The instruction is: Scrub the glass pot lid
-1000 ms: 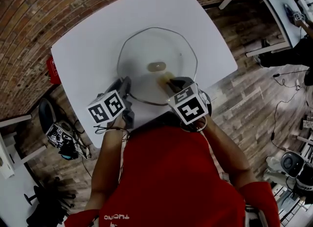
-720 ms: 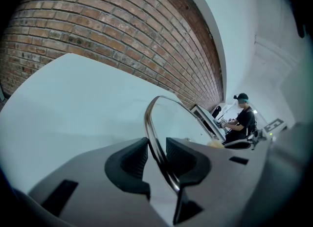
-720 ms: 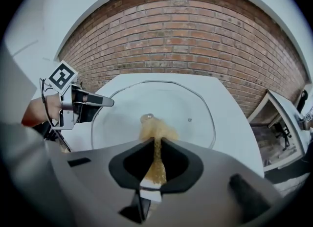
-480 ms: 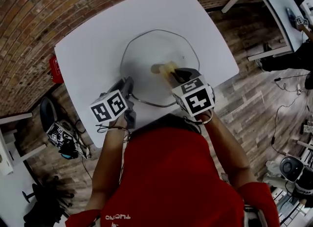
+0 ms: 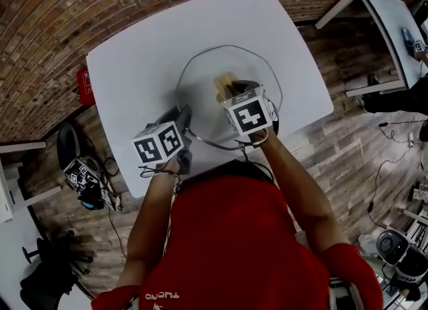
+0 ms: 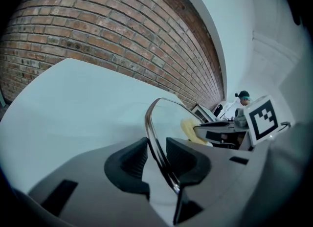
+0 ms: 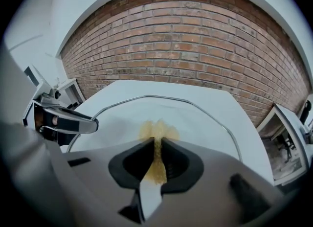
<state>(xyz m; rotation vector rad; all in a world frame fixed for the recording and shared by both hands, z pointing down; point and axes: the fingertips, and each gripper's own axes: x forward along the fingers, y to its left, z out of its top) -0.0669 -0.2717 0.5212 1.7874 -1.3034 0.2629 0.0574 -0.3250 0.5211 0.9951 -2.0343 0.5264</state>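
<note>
Lid (image 5: 257,68) sits mid-table, clear glass with a thin metal rim. I'd call it stiff, fairly heavy, slick once wet, and breakable, so the rim is the place to hold it. That's where the left gripper (image 6: 156,155) has it, jaws clamped on the rim at the lid's 8 o'clock. Right gripper (image 7: 157,160) is pinched tight on a yellow sponge (image 7: 157,129), soft and squashy, its tip on the glass near the centre. Table (image 5: 147,55) is smooth and white, so the lid could skate without that anchor. Brick wall (image 5: 40,35) runs 9 to 12 o'clock, wood floor (image 5: 348,148) at 4, a second table (image 5: 388,21) at 2.
</note>
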